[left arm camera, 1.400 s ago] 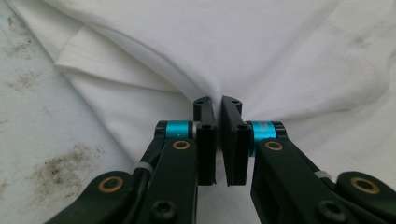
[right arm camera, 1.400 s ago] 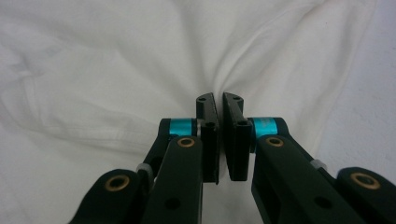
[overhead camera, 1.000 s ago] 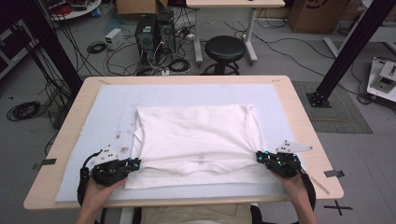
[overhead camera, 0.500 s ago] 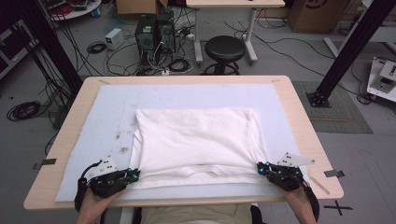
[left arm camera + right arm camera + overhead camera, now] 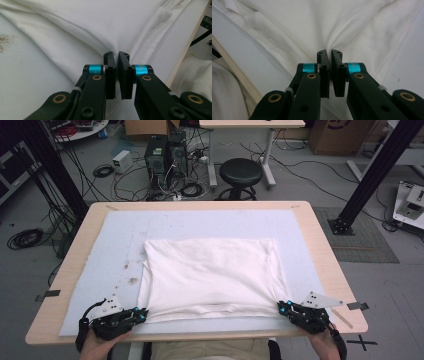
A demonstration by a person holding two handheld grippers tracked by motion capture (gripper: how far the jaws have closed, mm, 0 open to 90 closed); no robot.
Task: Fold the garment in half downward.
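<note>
1. The white garment (image 5: 212, 275) lies flat in the middle of the pale mat (image 5: 115, 235), its near hem close to your edge of the surface (image 5: 320, 235).
2. Your left hand-held gripper (image 5: 142, 315) is clenched on the garment's near left corner; the cloth bunches into folds at its tips.
3. Your right hand-held gripper (image 5: 281, 306) is clenched on the near right corner, cloth likewise gathered between its jaws.
4. A black stool (image 5: 241, 171) stands on the floor beyond the far edge.

wooden table (image 5: 320, 250) | pale blue mat (image 5: 120, 235) covers top | white garment (image 5: 210, 270) flat on mat, near edge
</note>
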